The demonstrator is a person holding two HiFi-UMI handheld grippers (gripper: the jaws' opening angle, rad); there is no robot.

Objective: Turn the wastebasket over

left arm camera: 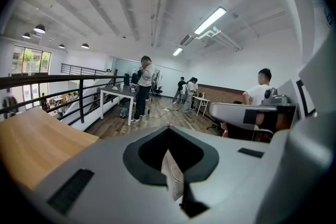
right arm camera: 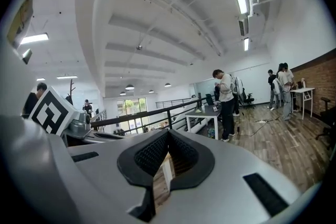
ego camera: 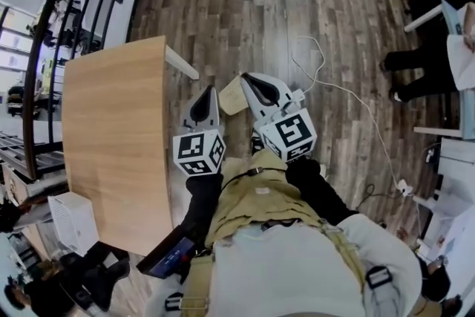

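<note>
The head view looks steeply down at the floor (ego camera: 297, 11); the left and right gripper views face level across the room, sharing the railing (left arm camera: 63, 80).

Head view count:
2 grippers: left gripper (ego camera: 209, 93), right gripper (ego camera: 249, 79). 1 wooden table (ego camera: 111, 137). 1 white cable (ego camera: 349, 93).

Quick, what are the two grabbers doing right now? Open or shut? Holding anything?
Left gripper: closed, holding nothing.
Right gripper: closed, holding nothing.
</note>
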